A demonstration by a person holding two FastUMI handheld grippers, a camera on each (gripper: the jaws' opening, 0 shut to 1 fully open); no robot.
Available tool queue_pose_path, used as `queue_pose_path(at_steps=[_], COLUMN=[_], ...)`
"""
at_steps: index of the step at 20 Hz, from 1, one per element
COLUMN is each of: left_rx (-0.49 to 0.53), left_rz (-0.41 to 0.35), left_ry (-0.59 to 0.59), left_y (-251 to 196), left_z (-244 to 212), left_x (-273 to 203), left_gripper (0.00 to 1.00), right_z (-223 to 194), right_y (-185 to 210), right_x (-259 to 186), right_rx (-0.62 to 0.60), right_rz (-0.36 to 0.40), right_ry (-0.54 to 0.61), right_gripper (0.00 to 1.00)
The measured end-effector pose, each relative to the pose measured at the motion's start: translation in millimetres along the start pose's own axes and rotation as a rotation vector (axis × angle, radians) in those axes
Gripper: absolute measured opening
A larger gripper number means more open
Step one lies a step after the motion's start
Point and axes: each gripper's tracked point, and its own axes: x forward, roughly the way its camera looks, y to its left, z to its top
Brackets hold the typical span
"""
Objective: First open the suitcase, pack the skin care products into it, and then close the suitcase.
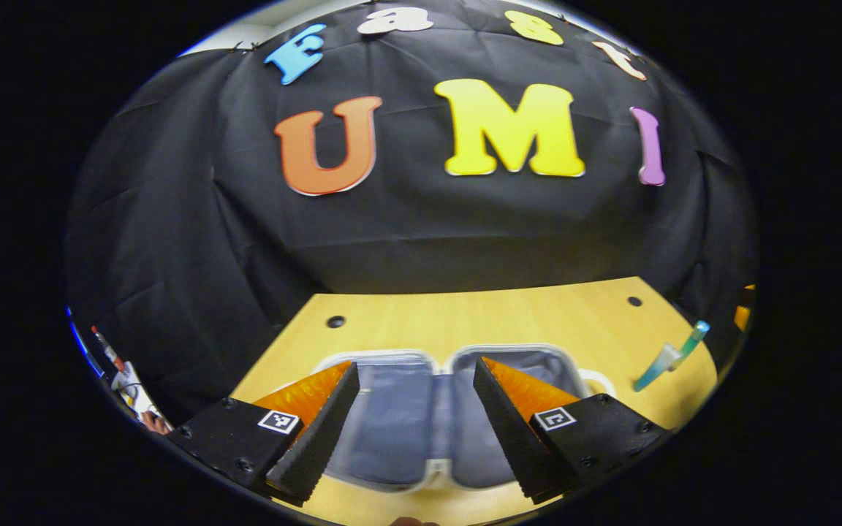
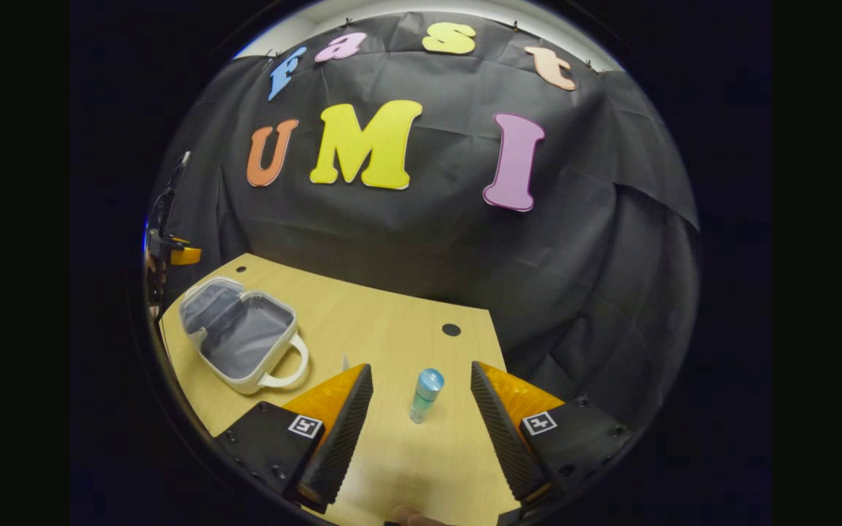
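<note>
Teal tube (image 2: 426,394) lies at 12 o'clock between spread right gripper (image 2: 421,420) fingers, untouched | suitcase (image 2: 240,334) open at 10 o'clock | left gripper (image 1: 415,420) spread wide above it.

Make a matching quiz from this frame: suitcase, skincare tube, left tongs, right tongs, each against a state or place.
Things:
1. suitcase
2. skincare tube
3. left tongs
4. right tongs

States:
A. open, lined up on the tube lying ahead of them
B. lying on the table, not yet packed
C. open, poised over the case
D. lid open, nothing seen in the visible lining

Pairs: 1-D, 2-B, 3-C, 4-A
</note>
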Motion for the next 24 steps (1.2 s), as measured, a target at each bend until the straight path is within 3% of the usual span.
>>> queue_pose_path(at_steps=[2, 3, 7, 13, 18, 20, 23, 24], left_rx=[0.021, 0.035, 0.075, 0.104, 0.062, 0.030, 0.015, 0.016], left_rz=[-0.083, -0.123, -0.309, -0.464, -0.428, -0.404, -0.381, -0.380], left_ry=[0.014, 0.012, 0.041, 0.113, 0.127, 0.123, 0.119, 0.116], left_y=[-64, -92, -204, -308, -354, -360, -362, -364], left_z=[-9, -17, -49, -109, -144, -149, -154, -155], left_x=[1, 0, 5, 38, 83, 100, 116, 119], left_gripper=[0.95, 1.00, 1.00, 1.00, 0.99, 0.85, 0.72, 0.61], right_z=[-7, -10, -27, -54, -74, -80, -86, -89], right_y=[-14, -21, -49, -84, -90, -89, -87, -86], right_x=[1, 1, 2, 7, 25, 35, 44, 45], right_rx=[0.000, -0.002, -0.031, -0.085, -0.087, -0.094, -0.104, -0.106], right_rz=[0.002, 0.004, 0.004, -0.006, -0.003, 0.000, 0.011, 0.022], right_ry=[0.010, 0.014, 0.041, 0.096, 0.147, 0.162, 0.171, 0.173], right_gripper=[0.80, 0.80, 0.79, 0.79, 0.80, 0.80, 0.80, 0.81])
